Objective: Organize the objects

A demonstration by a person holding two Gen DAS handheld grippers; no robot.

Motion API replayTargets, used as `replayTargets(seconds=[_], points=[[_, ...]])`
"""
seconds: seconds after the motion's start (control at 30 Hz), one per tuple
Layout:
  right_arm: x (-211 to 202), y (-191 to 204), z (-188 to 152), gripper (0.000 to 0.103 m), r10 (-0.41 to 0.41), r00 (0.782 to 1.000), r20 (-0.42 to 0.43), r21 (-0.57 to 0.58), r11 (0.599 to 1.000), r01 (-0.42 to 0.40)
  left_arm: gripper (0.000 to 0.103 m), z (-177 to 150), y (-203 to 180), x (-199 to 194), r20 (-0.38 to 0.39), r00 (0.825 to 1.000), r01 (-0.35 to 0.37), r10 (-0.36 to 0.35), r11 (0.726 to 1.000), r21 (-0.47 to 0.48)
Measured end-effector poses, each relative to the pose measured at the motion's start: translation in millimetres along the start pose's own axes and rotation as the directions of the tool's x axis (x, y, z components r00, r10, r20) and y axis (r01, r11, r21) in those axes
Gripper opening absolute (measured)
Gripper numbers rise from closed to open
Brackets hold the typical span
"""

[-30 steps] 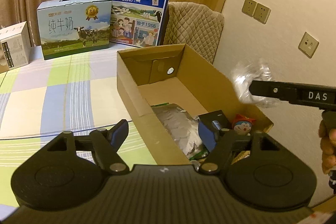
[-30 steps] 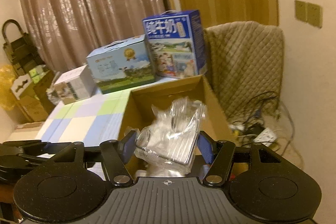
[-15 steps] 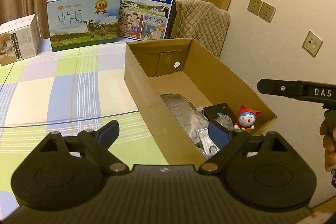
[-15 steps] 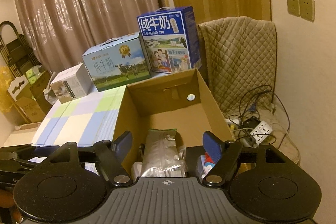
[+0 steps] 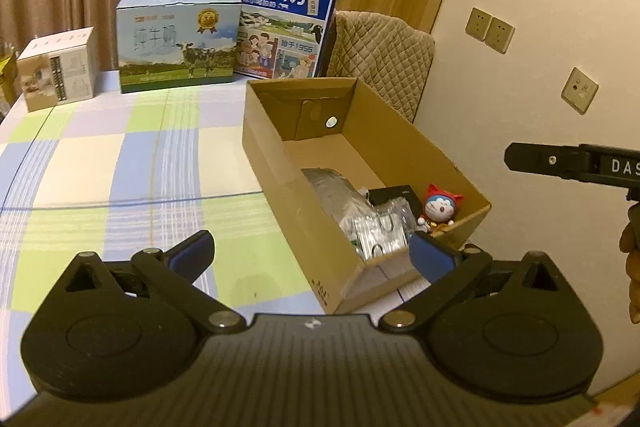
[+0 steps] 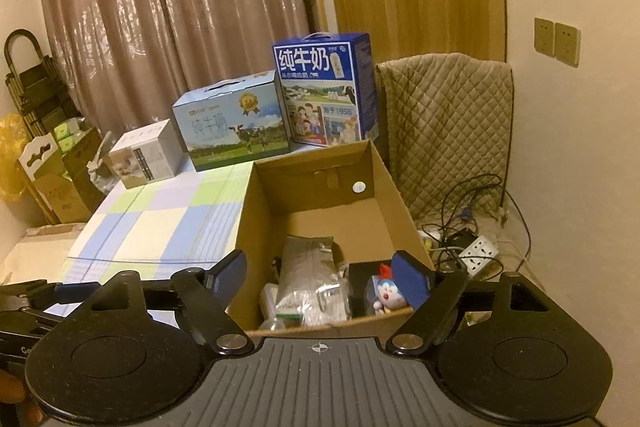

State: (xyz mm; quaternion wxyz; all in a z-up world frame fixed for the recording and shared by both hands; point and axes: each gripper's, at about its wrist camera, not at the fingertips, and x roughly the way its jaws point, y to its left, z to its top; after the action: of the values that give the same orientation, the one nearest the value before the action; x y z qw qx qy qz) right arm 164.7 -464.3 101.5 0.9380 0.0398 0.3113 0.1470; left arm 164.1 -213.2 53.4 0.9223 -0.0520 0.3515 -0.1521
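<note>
An open cardboard box (image 5: 400, 123) stands at the right edge of the checked table. Inside lie a grey foil pouch (image 5: 326, 183), a clear plastic packet (image 5: 380, 231), a black item (image 5: 394, 193) and a small blue cat figure with a red hood (image 5: 440, 207). My left gripper (image 5: 312, 251) hovers before the box's near left corner, jaws opening, nothing between them. Over the box's near end, my right gripper (image 6: 320, 269) is also opening and holds nothing; the pouch (image 6: 306, 259), packet (image 6: 324, 301) and figure (image 6: 386, 295) lie below it. A person's hand (image 5: 630, 247) holds that tool.
Two milk cartons (image 5: 176, 43) (image 5: 286, 23) and a small white box (image 5: 58, 67) line the table's far edge. A quilted chair back (image 6: 444, 123) stands behind the cardboard box. Cables and a power strip (image 6: 478, 251) lie on the floor to the right, near the wall.
The right gripper let go of the clear plastic packet, which now lies in the box. Both grippers drew back from the box and their jaws spread wider.
</note>
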Motion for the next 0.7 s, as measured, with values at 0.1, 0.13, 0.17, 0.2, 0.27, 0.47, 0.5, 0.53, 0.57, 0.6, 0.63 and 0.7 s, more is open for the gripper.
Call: replayTargets(seconds=[0.1,0.13,0.17,0.2,0.27,0.47,0.5,0.53,0.57,0.6,0.63,0.7], points=[[-9,4,-9,0.078,0.001,1.0,-0.008,-0.001,1.0,-0.001,0.102,-10,1,-12,0.003,1.0,-0.016,0.016,1.0,-0.024],[-12,6,-12,0.078,0.001,1.0,-0.009,0.001,1.0,-0.001,0.102,-14,1,-15,0.001,1.0,-0.022,0.022,0.999,-0.03],[-14,7,-16,0.078,0.001,1.0,-0.011,0.002,1.0,-0.001,0.102,-18,1,-19,0.0,1.0,-0.03,0.03,0.999,-0.036],[-17,8,-19,0.078,0.002,1.0,-0.012,0.003,1.0,-0.002,0.102,-21,1,-22,-0.001,0.999,-0.037,0.037,0.998,-0.042],[-22,11,-25,0.078,0.001,1.0,-0.012,0.005,1.0,-0.001,0.102,-27,2,-29,0.0,0.999,-0.046,0.046,0.998,-0.051],[-34,20,-44,0.078,-0.006,1.0,-0.019,0.004,1.0,0.007,0.102,-39,3,-41,0.008,0.998,-0.068,0.069,0.995,-0.072],[-36,21,-46,0.078,-0.009,1.0,-0.021,0.007,1.0,0.009,0.102,-41,4,-43,0.008,0.998,-0.068,0.069,0.995,-0.079],[-38,22,-50,0.078,-0.011,1.0,-0.022,0.011,1.0,0.011,0.102,-42,4,-45,0.006,0.998,-0.068,0.068,0.994,-0.083],[-39,24,-53,0.078,-0.011,1.0,-0.024,0.013,1.0,0.011,0.102,-45,4,-47,0.003,0.998,-0.066,0.066,0.994,-0.085],[-40,26,-56,0.078,-0.01,1.0,-0.028,0.012,1.0,0.011,0.102,-46,5,-48,-0.002,0.998,-0.061,0.061,0.994,-0.089],[-41,28,-60,0.078,-0.013,0.999,-0.032,0.01,1.0,0.013,0.102,-48,5,-50,-0.01,0.999,-0.051,0.05,0.994,-0.096],[-42,34,-66,0.078,-0.024,0.999,-0.044,-0.001,1.0,0.024,0.102,-53,6,-54,-0.027,0.998,-0.052,0.049,0.992,-0.112]])
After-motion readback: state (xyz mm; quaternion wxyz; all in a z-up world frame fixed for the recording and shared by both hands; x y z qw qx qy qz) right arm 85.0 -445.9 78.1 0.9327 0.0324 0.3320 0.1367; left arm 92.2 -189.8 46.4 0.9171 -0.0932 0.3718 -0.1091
